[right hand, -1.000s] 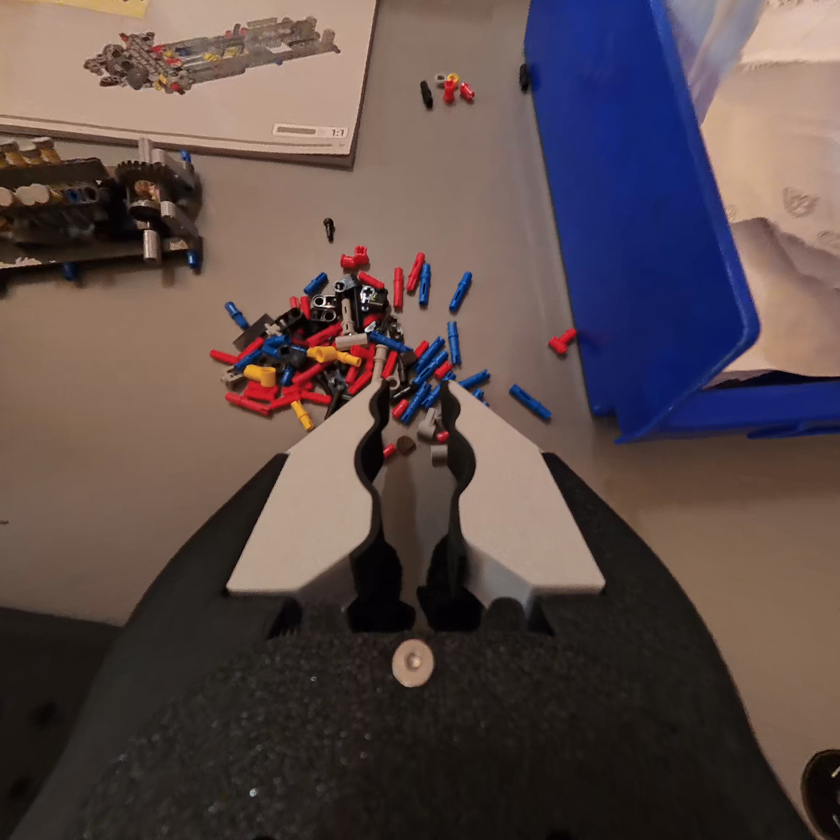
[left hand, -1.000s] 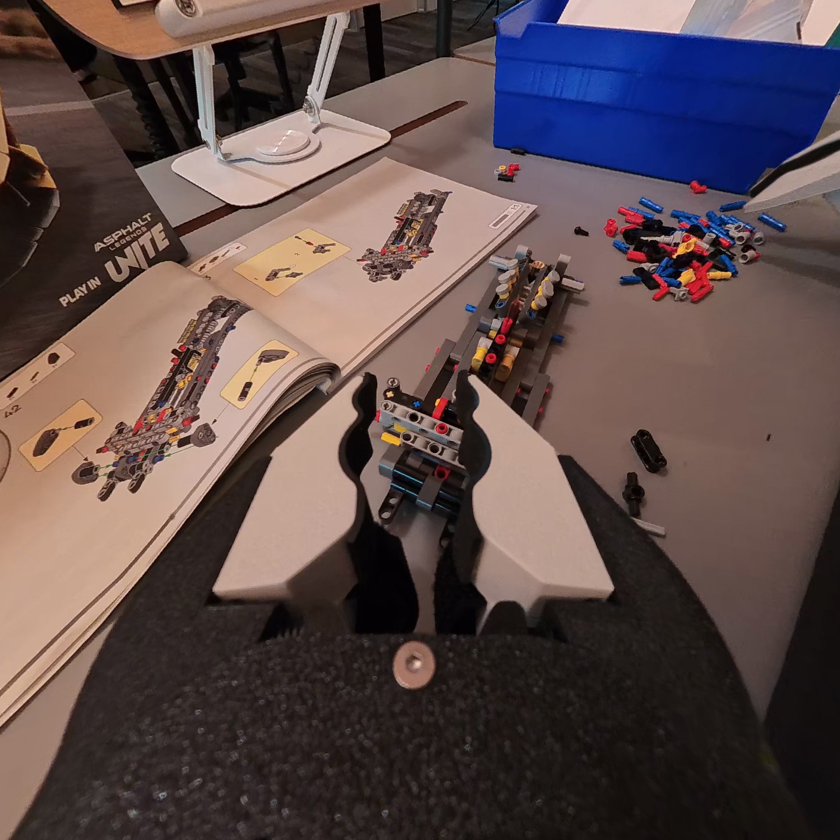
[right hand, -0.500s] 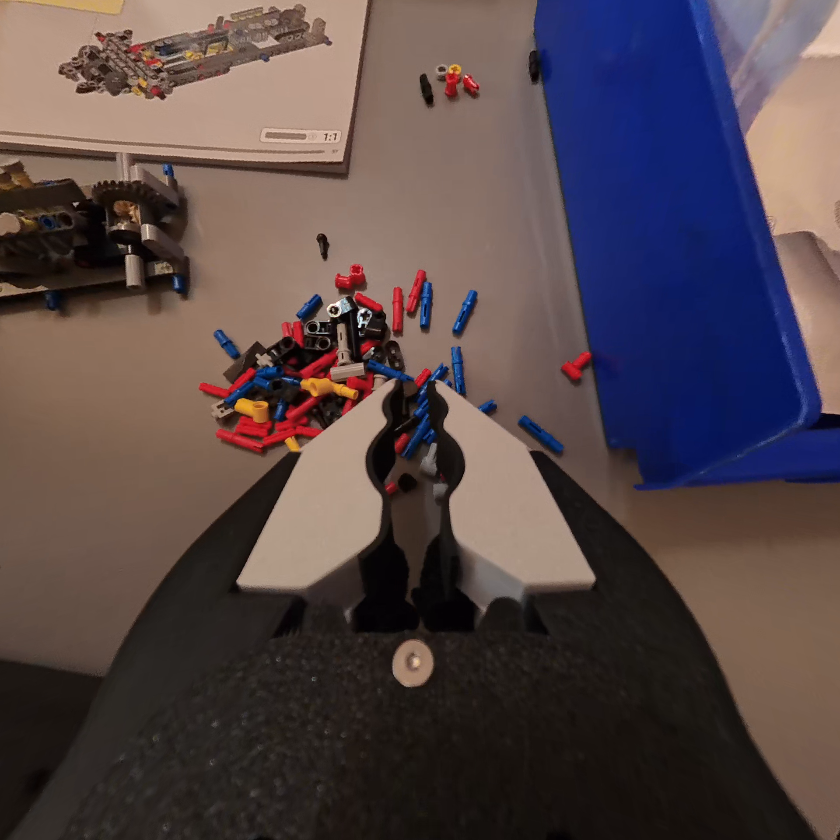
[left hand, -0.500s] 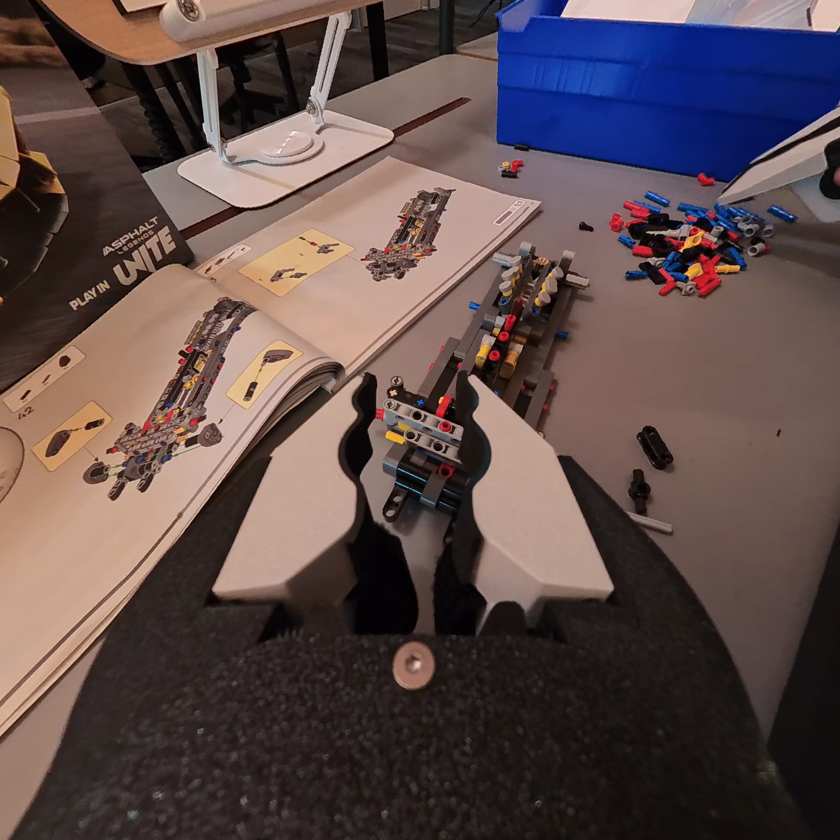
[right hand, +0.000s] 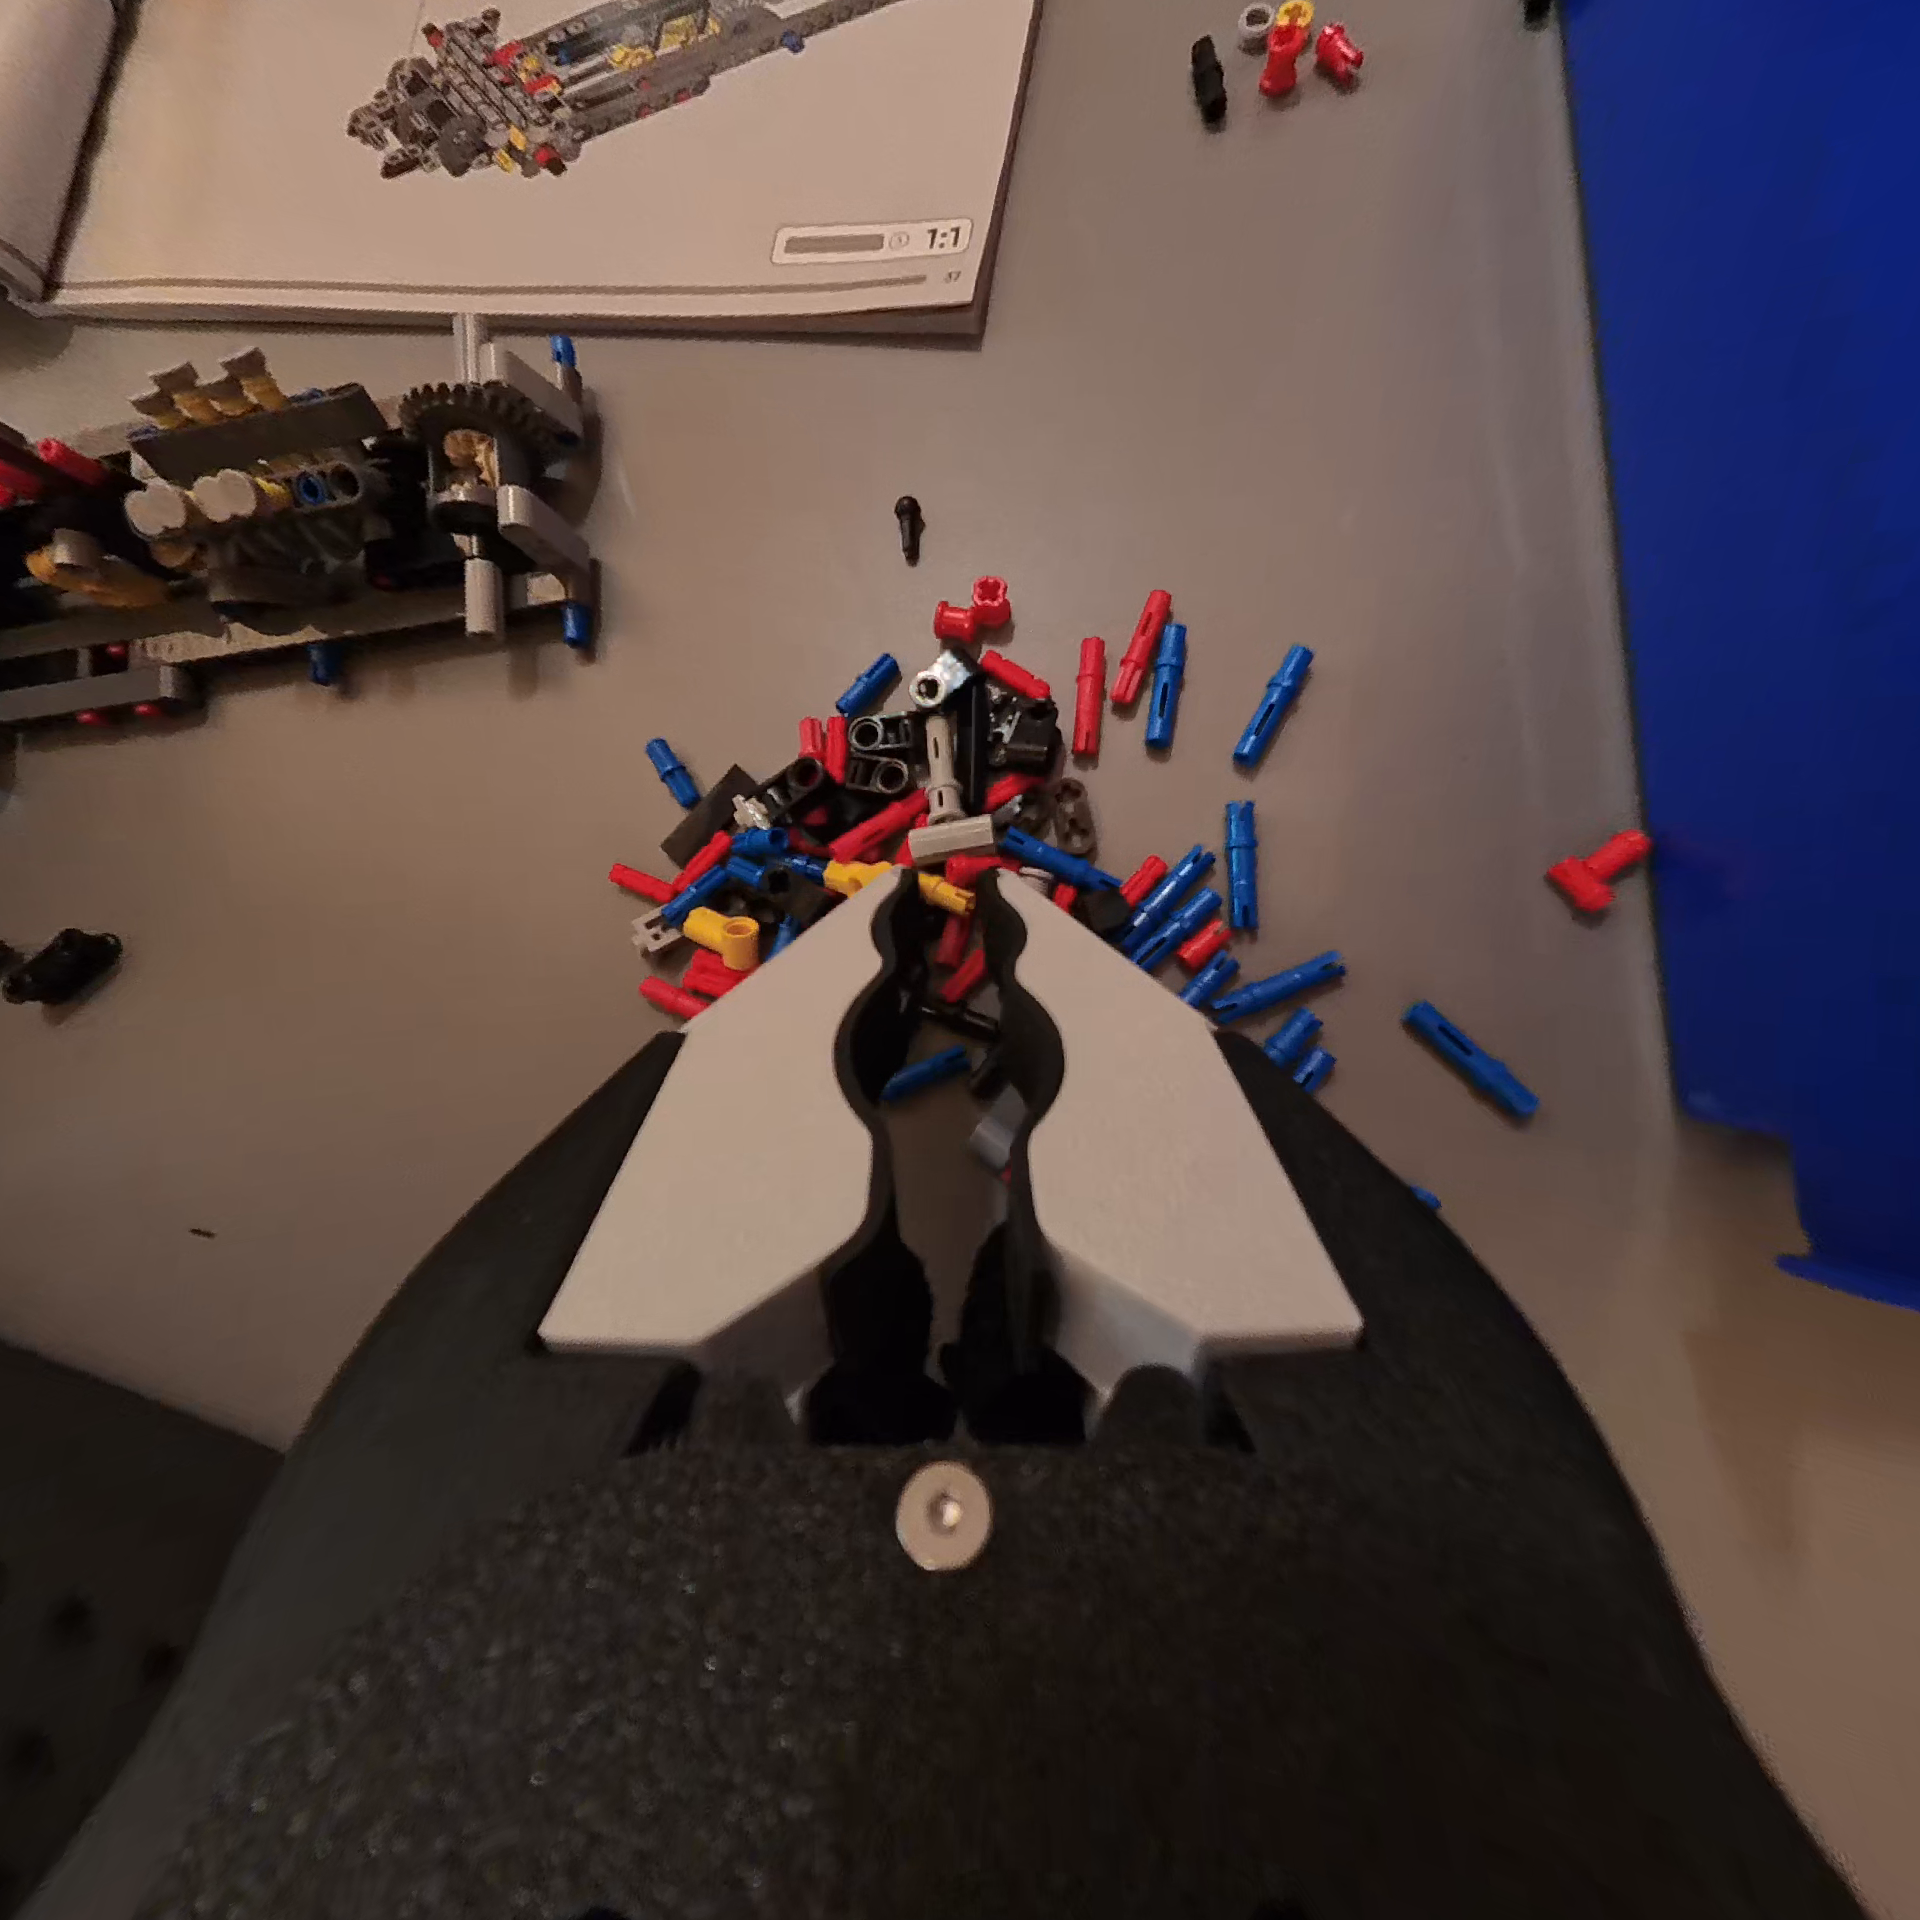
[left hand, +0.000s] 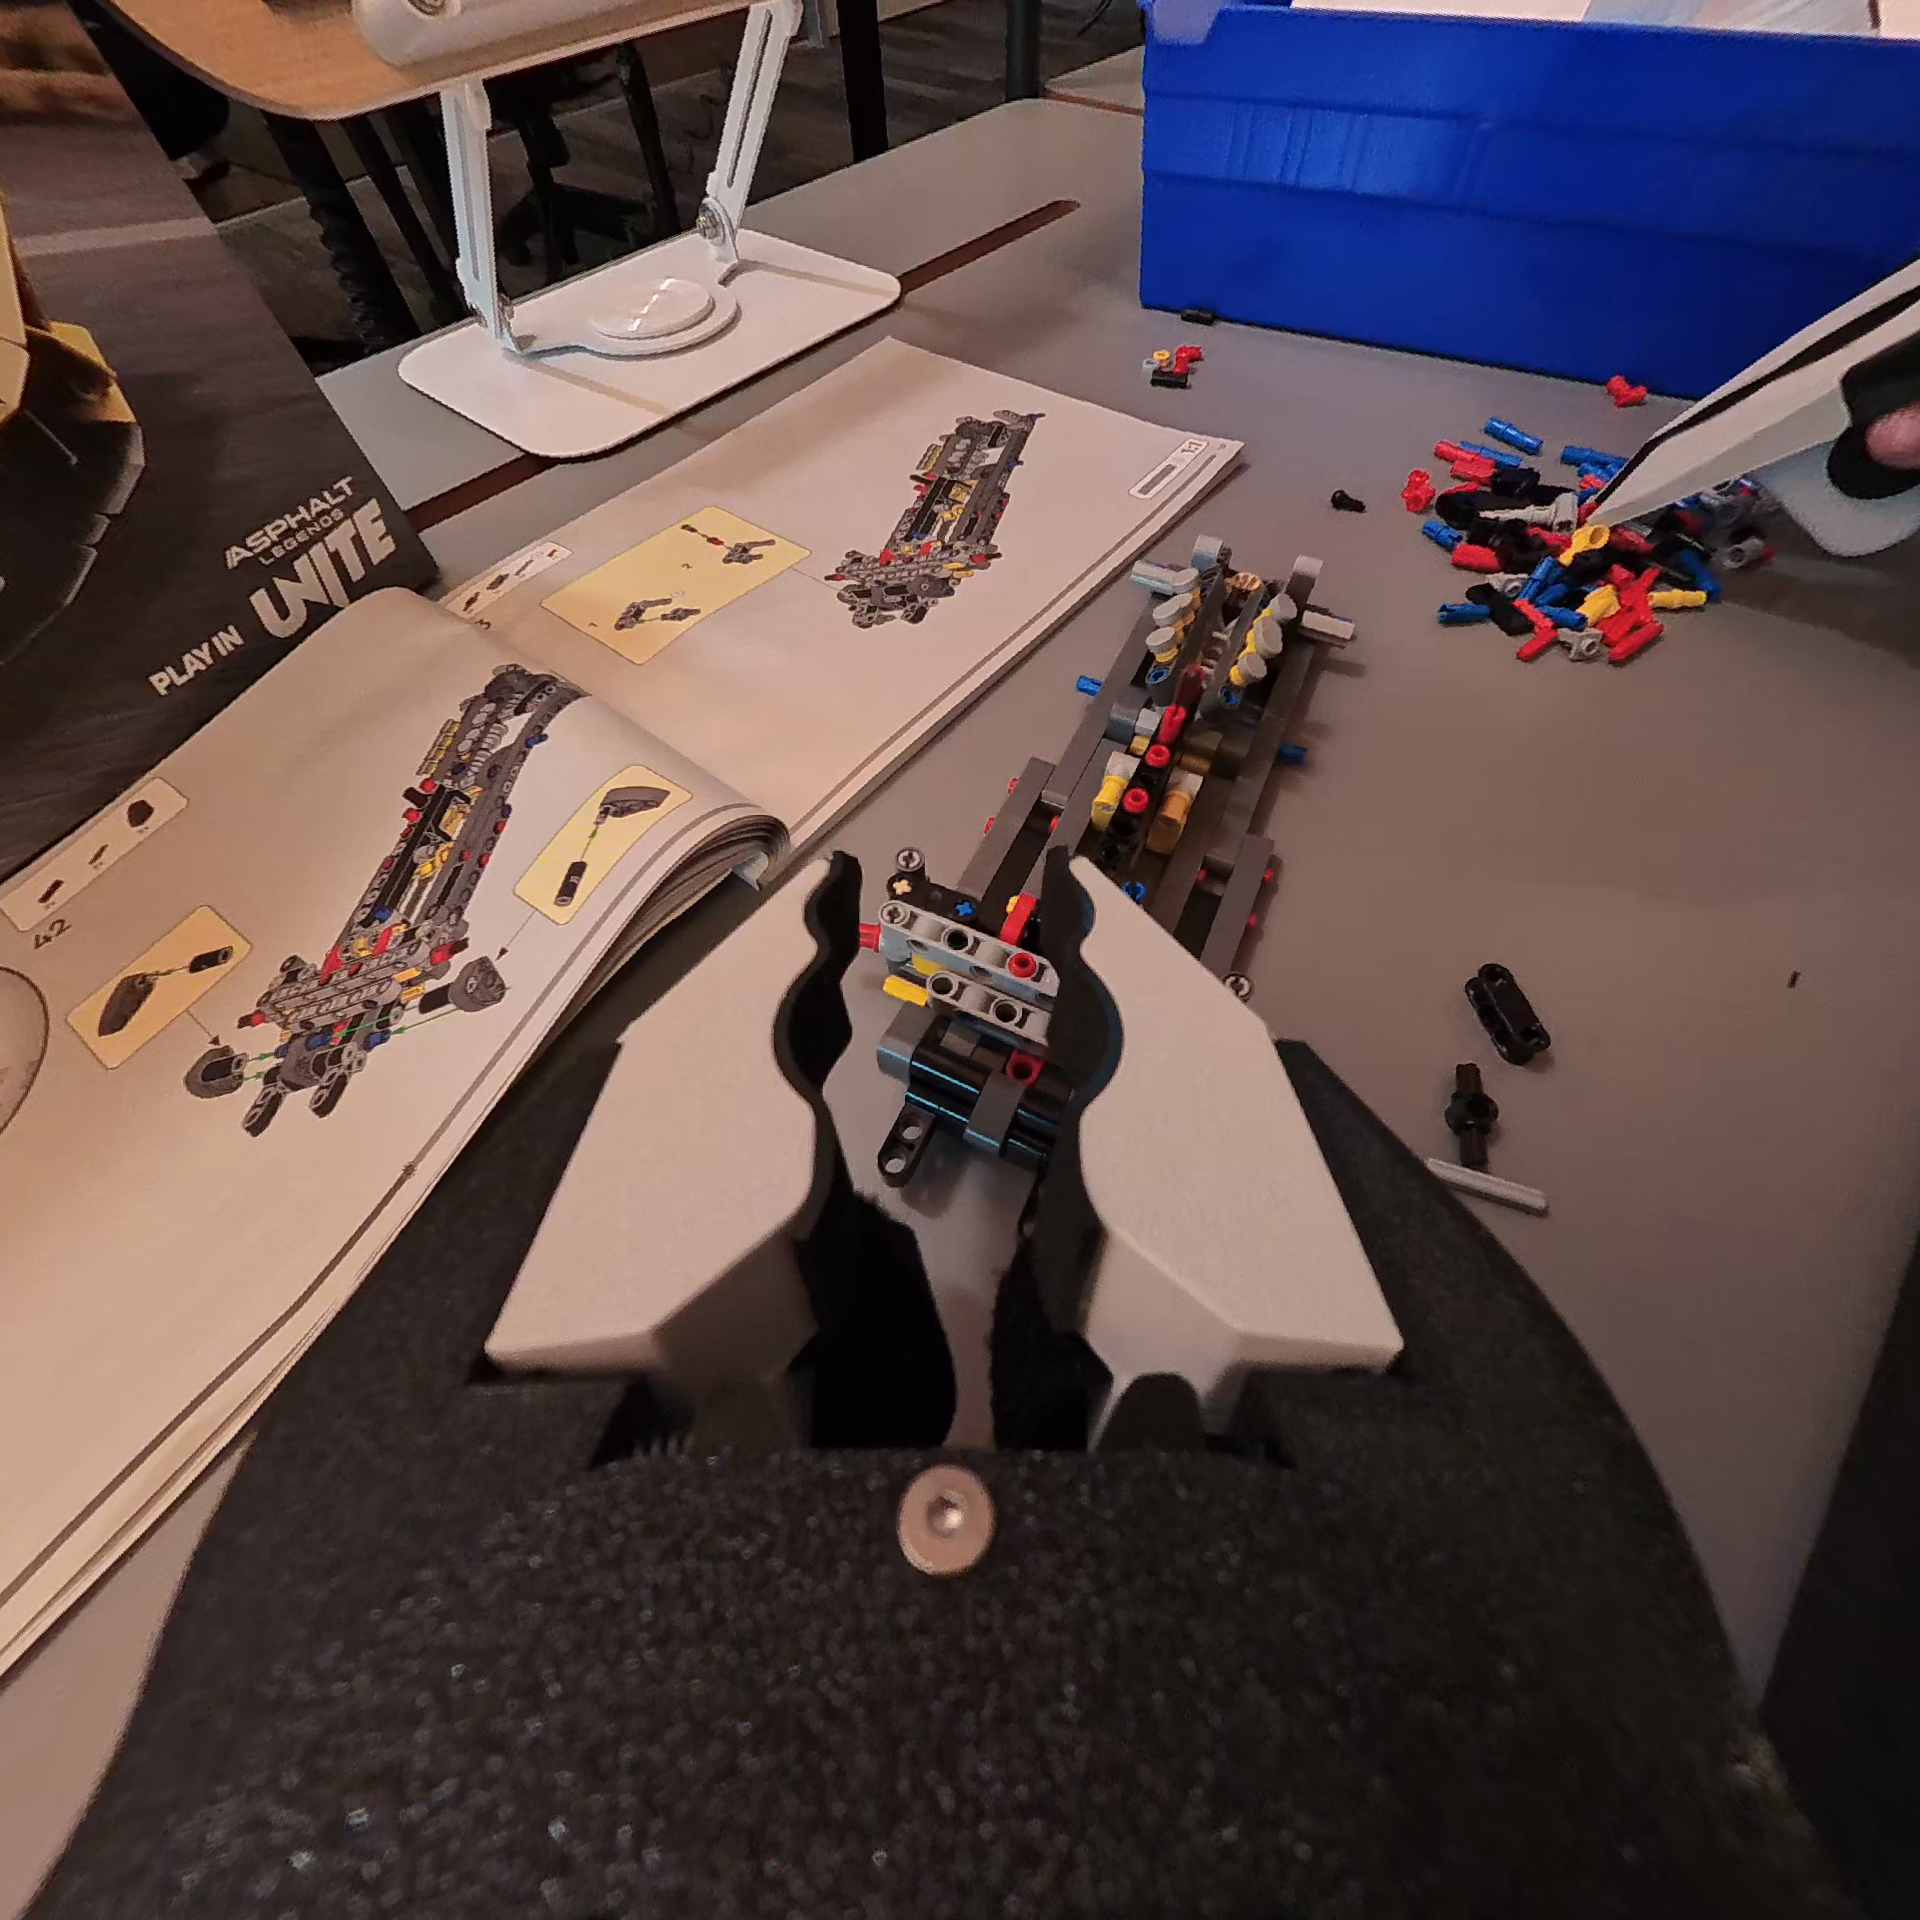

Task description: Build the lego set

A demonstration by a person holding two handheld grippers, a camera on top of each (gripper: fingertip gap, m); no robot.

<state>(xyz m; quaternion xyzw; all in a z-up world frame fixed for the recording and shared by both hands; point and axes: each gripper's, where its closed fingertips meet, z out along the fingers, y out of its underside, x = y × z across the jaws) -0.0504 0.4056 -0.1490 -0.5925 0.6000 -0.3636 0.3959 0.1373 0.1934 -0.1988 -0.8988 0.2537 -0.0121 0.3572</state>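
Note:
A long grey lego chassis (left hand: 1195, 727) lies on the grey table (left hand: 1558, 883). Its far gear end also shows in the right wrist view (right hand: 291, 520). My left gripper (left hand: 951, 883) is closed around the chassis's near end, and both pads touch its grey beams. A pile of red, blue, yellow and black pins (right hand: 966, 810) lies beyond the chassis (left hand: 1558, 561). My right gripper (right hand: 953, 885) is low in this pile with its jaws a narrow gap apart. A yellow pin (right hand: 945, 894) lies between its tips. Its tip shows in the left wrist view (left hand: 1600, 504).
The open instruction booklet (left hand: 727, 623) lies left of the chassis. A blue bin (left hand: 1507, 177) stands behind the pile. A white stand (left hand: 644, 322) and a dark box (left hand: 208, 520) are at the back left. A black connector (left hand: 1507, 1013), black pin (left hand: 1467, 1112) and grey axle (left hand: 1486, 1184) lie right of my left gripper. The grippers' ends are close to 30 cm from one another. Measured from the fingertips, the black connector (left hand: 1507, 1013) is 12 cm or so from the left gripper and 20 cm from the right. Look for it in the right wrist view (right hand: 54, 965) too.
My right gripper narrowed its jaws and moved forward and down into the pile of pins. My left gripper stayed on the chassis's near end.

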